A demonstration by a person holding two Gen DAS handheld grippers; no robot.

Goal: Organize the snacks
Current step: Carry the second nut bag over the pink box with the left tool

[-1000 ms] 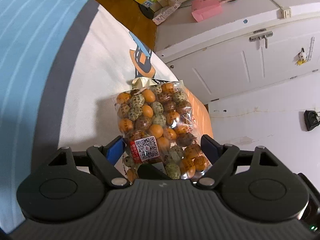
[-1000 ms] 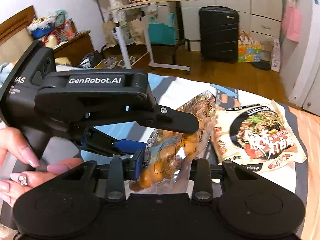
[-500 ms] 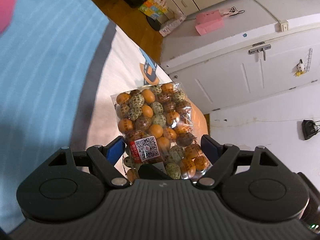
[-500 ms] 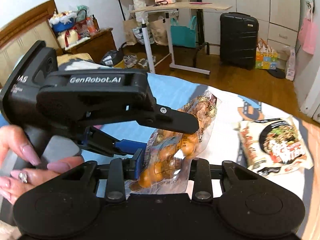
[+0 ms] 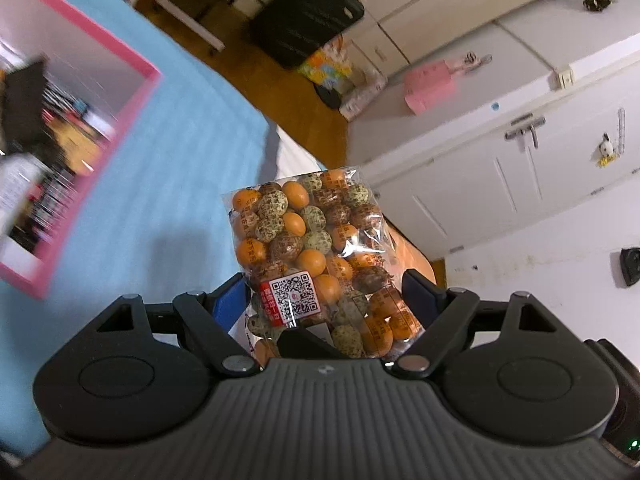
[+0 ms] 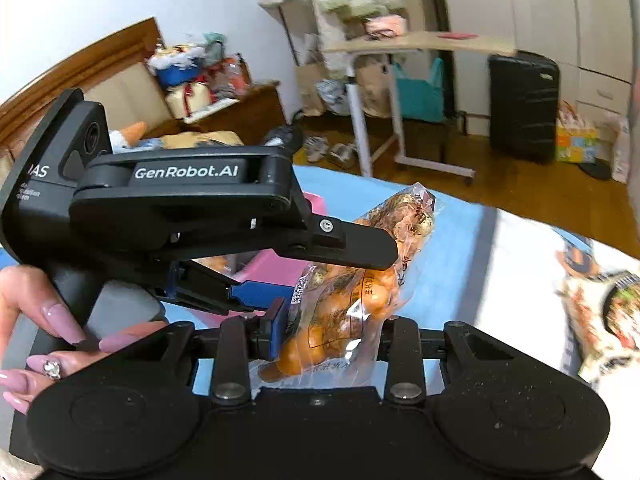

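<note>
A clear bag of orange and speckled wrapped snack balls (image 5: pixel 304 240) hangs in the air above the blue bedcover, held by both grippers. My left gripper (image 5: pixel 322 292) grips it across its width, with the blue pads against the bag's two sides near its QR label. In the right wrist view the bag (image 6: pixel 360 280) is seen edge-on, and my right gripper (image 6: pixel 332 332) is shut on its thin lower end. The left gripper (image 6: pixel 340 276) reaches in from the left, one finger above the bag and one below. A pink-rimmed bin (image 5: pixel 132 92) with packets inside stands at the left.
A noodle packet (image 6: pixel 608 312) lies on the white sheet at the right. The pink bin (image 6: pixel 272 268) shows behind the left gripper. A person's hand (image 6: pixel 52 340) holds the left gripper's handle. A black suitcase (image 6: pixel 524 108) and a rolling table (image 6: pixel 420 44) stand on the wooden floor beyond.
Both grippers rose and swung left with the bag still held. The pink bin came into the left wrist view, and the noodle packet slid to the right edge of the right wrist view.
</note>
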